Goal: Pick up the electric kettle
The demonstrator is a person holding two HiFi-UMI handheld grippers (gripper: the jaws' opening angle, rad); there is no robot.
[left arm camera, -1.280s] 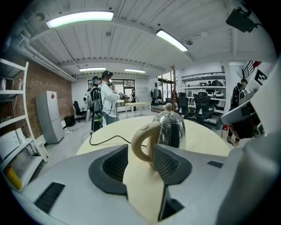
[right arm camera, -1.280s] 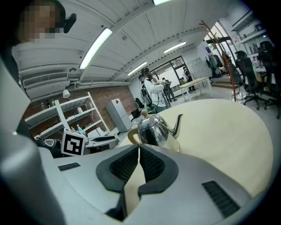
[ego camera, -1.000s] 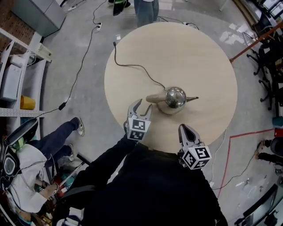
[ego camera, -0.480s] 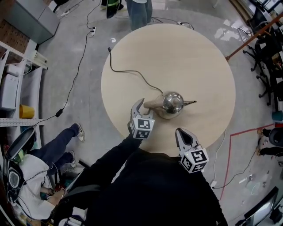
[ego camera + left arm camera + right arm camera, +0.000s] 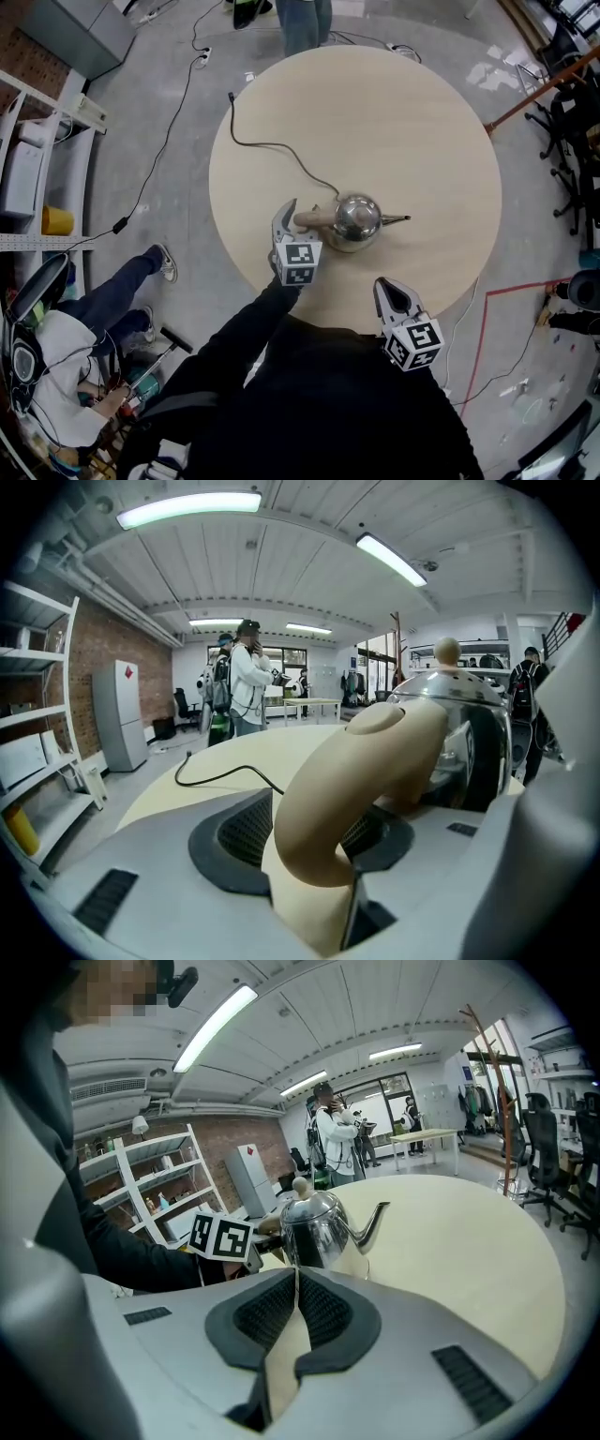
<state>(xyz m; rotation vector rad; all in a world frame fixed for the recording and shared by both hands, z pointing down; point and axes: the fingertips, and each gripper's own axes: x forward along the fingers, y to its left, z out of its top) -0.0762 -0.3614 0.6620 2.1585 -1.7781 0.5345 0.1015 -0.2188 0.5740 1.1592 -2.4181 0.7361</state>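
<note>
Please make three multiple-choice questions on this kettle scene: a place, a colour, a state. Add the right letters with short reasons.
1. Where is the handle of the kettle? A) on the floor B) between the jaws of the left gripper C) on a shelf
2. What colour is the handle? A) black B) red C) beige
3. How are the jaws of the right gripper? A) together, empty B) wide apart C) closed on a cord
1 B: the left gripper view shows it inside open jaws. 2 C: beige in the head view. 3 A: its view shows pads meeting, nothing between.
</note>
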